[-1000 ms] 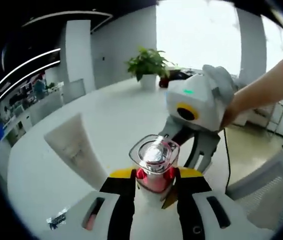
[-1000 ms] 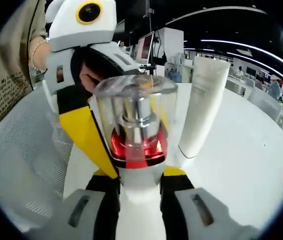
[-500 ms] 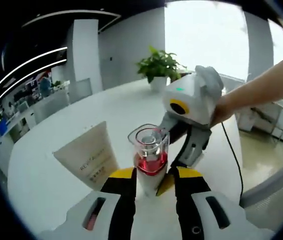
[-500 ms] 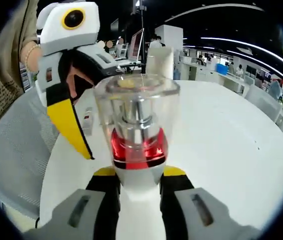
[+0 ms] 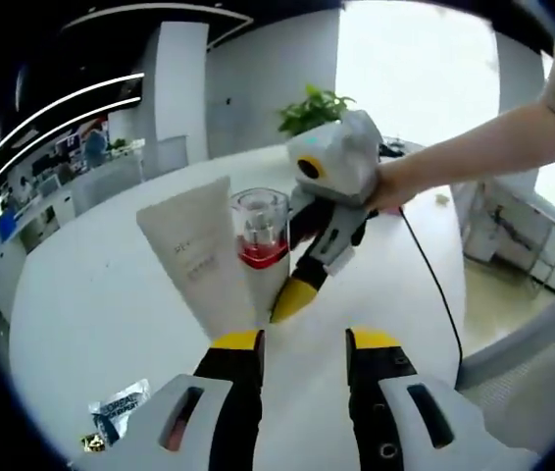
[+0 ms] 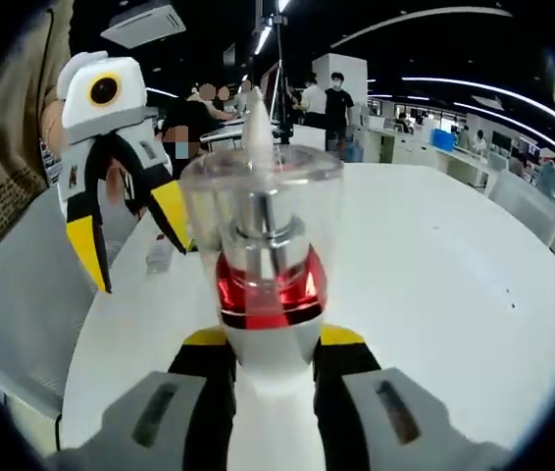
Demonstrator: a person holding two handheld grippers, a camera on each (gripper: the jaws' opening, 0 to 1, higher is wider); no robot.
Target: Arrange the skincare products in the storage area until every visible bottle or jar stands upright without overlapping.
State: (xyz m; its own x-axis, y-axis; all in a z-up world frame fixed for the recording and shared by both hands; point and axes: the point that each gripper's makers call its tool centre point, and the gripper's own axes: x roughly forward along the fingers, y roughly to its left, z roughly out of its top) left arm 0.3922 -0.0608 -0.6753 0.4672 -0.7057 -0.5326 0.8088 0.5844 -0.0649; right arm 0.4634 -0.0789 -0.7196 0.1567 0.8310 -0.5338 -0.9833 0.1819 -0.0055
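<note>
The right gripper [image 6: 263,358] is pinching a pump bottle [image 6: 263,255] with a clear cap, a red band and a white body; in the right gripper view the bottle stands straight up between the two yellow-tipped jaws, which press on its white body just below the red band. In the left gripper view the same bottle [image 5: 261,245] stands ahead of the left gripper [image 5: 302,343] and a little to its left, with the right gripper [image 5: 325,231] coming at it from the far right side; whether its base rests on the white table [image 5: 91,304] cannot be told, because the base is hidden. Just beside the bottle, on its left, a white cream tube [image 5: 199,257] stands cap down, wide end up; the two look close or touching, but contact cannot be settled. The left gripper is spread, its jaws apart with nothing between them, well short of both products. In the right gripper view it [image 6: 132,235] hangs to the left of the bottle, jaws likewise parted. A small crumpled sachet or wrapper [image 5: 119,410] lies flat on the table near the left gripper's left jaw. By my reading the task is well along: both products look upright and side by side. What remains is to let go of the bottle, check it stands alone, and see that it does not lean on the tube.
</note>
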